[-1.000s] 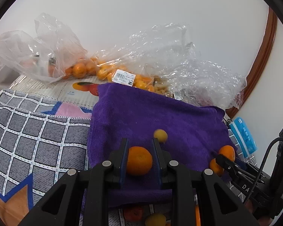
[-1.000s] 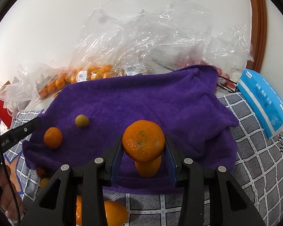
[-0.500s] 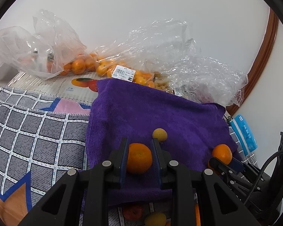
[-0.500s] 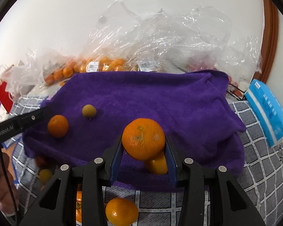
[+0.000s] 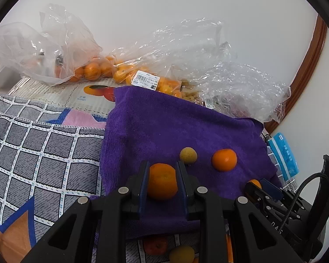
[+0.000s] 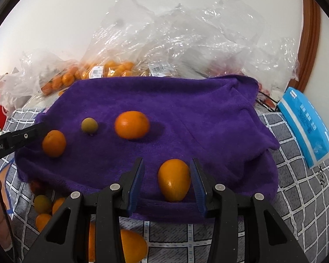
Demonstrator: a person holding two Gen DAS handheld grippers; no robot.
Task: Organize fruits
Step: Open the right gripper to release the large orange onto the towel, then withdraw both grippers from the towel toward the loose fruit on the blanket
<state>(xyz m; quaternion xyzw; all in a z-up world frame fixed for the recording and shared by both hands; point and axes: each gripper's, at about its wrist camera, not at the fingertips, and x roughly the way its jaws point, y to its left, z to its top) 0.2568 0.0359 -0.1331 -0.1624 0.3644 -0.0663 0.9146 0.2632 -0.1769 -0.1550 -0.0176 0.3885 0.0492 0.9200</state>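
Observation:
My left gripper is shut on an orange mandarin, low over the near left part of the purple towel. Beside it on the towel lie a small yellow-green fruit and a round orange. In the right wrist view that round orange is blurred, and it sits right of the yellow-green fruit. My right gripper stands open near the towel's front edge. An oval orange fruit rests on the towel between its fingers, with a gap on the left side.
Clear plastic bags with several mandarins are heaped against the wall behind the towel. A blue tissue pack lies at the right on the grey checked cloth. Loose fruits sit in front of the towel's near edge.
The round orange has left my right gripper's jaws and now lies farther back on the towel. The oval fruit under it now shows between the fingers. The left gripper still holds its mandarin.

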